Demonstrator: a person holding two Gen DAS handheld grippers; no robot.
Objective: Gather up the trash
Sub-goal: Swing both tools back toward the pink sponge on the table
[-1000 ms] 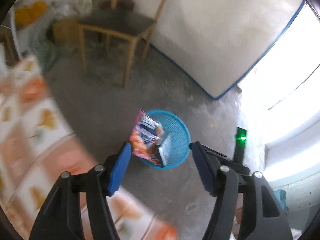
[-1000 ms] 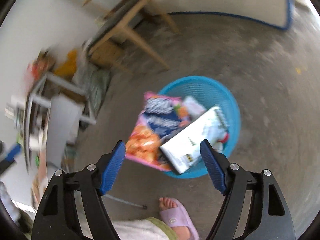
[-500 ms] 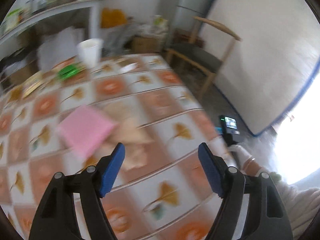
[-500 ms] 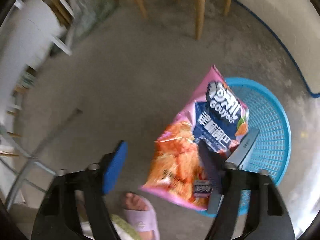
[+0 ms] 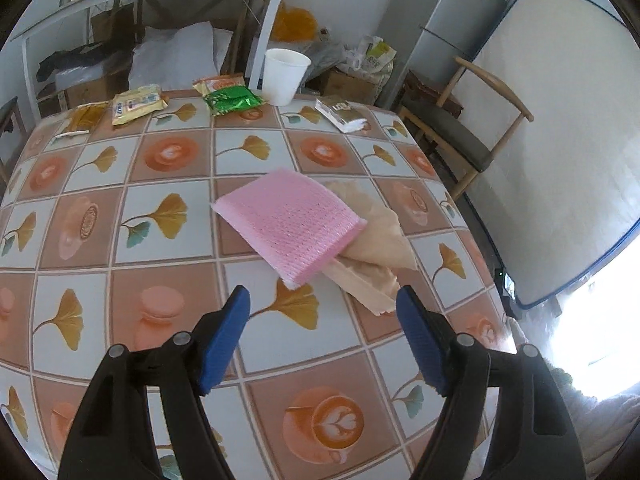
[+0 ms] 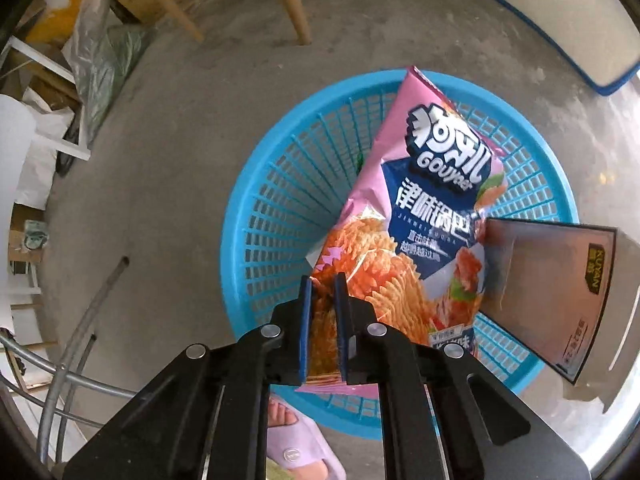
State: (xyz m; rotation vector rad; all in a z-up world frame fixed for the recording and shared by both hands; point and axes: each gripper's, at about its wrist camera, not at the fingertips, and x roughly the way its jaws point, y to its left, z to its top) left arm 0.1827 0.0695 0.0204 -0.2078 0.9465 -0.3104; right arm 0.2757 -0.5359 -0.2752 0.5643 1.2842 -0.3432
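My right gripper (image 6: pixel 323 284) points down over a blue plastic basket (image 6: pixel 280 200) on the concrete floor. Its jaws are closing, and the pads pinch the lower left corner of a pink and blue snack bag (image 6: pixel 432 184) that leans in the basket. A flattened grey carton (image 6: pixel 552 288) sticks out of the basket on the right. My left gripper (image 5: pixel 322 300) is open above a tiled-pattern table (image 5: pixel 168 160), with nothing between its fingers. Just beyond its tips lie a pink foam pouch (image 5: pixel 288 224) and crumpled beige paper (image 5: pixel 376 240).
At the table's far edge stand a white cup (image 5: pixel 285 76), a green packet (image 5: pixel 232 100), a yellow packet (image 5: pixel 138 104) and a torn carton (image 5: pixel 340 114). A wooden chair (image 5: pixel 460 136) is right of the table. A foot in a purple slipper (image 6: pixel 296 440) is beside the basket, with metal tubes (image 6: pixel 92 304) to the left.
The left gripper swung from the basket on the floor to the table and neared the pink pouch. The right gripper sank toward the basket and closed its jaws onto the snack bag's corner.
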